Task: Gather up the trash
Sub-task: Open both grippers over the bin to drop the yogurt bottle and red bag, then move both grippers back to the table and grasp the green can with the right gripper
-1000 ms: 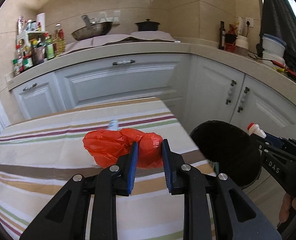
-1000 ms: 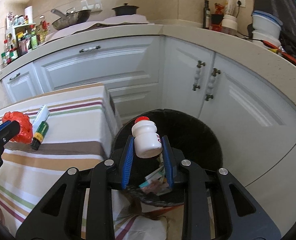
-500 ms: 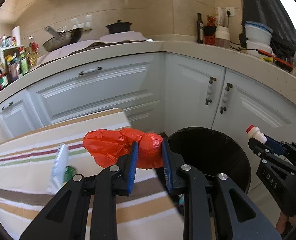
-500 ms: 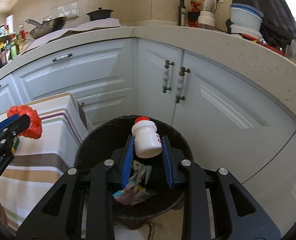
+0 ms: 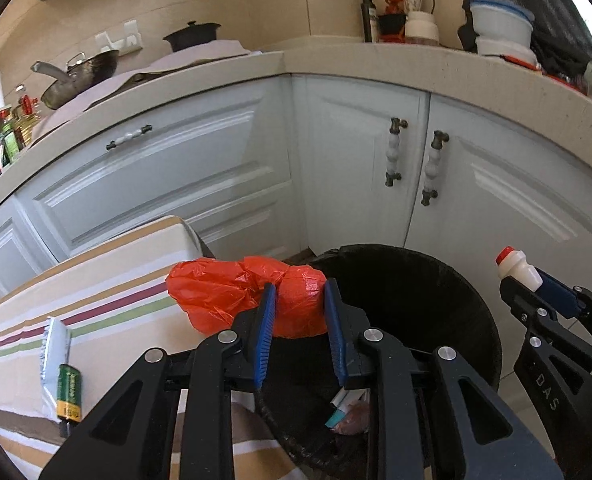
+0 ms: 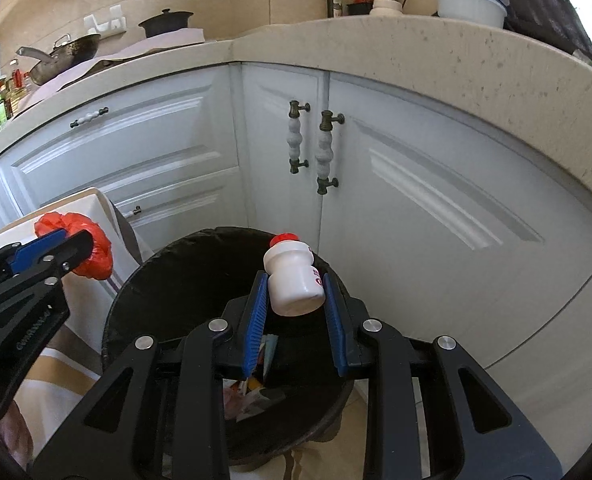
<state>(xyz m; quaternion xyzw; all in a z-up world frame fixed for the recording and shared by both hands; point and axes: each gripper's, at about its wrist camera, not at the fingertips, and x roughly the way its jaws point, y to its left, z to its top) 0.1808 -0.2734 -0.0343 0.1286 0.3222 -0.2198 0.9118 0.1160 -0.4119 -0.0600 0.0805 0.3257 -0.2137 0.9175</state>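
Note:
My left gripper [image 5: 299, 300] is shut on a crumpled orange plastic bag [image 5: 231, 296] and holds it at the left rim of the black trash bin [image 5: 436, 280]. The bag also shows in the right wrist view [image 6: 95, 252]. My right gripper [image 6: 293, 292] is shut on a small white bottle with a red cap [image 6: 291, 276] above the bin [image 6: 175, 264]. The bottle also shows in the left wrist view [image 5: 518, 270]. Wrappers lie at the bin's bottom.
A table with a striped cloth [image 5: 115, 280] stands left of the bin; a foil wrapper [image 5: 53, 340] and a green battery [image 5: 69, 386] lie on it. White corner cabinets [image 6: 416, 184] stand close behind the bin under a counter with pans and bottles.
Both grippers have moved right, from the table side to over the bin, each still holding its item. The bin now lies under both.

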